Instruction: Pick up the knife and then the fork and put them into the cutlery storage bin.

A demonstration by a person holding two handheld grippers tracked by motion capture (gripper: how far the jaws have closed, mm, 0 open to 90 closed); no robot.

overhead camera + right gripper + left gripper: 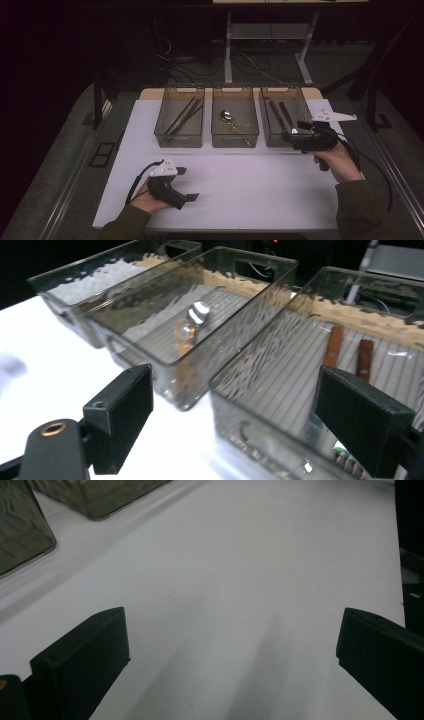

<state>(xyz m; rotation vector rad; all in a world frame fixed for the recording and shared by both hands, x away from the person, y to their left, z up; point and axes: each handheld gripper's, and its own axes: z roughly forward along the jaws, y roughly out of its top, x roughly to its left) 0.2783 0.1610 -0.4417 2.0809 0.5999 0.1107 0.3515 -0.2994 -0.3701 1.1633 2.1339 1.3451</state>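
three clear bins (235, 117) line up before the open right gripper (295, 134).

Your table top (235, 192) reads plain white. The three bins (235, 125) are smoky clear plastic with ribbed, striped floors and a rippled pattern on their walls. The spoon (192, 322) shines silver with a golden tint. Two handles (347, 357) in your right-hand bin are reddish brown. Your right gripper (235, 420) is black, with a brass-coloured ring.
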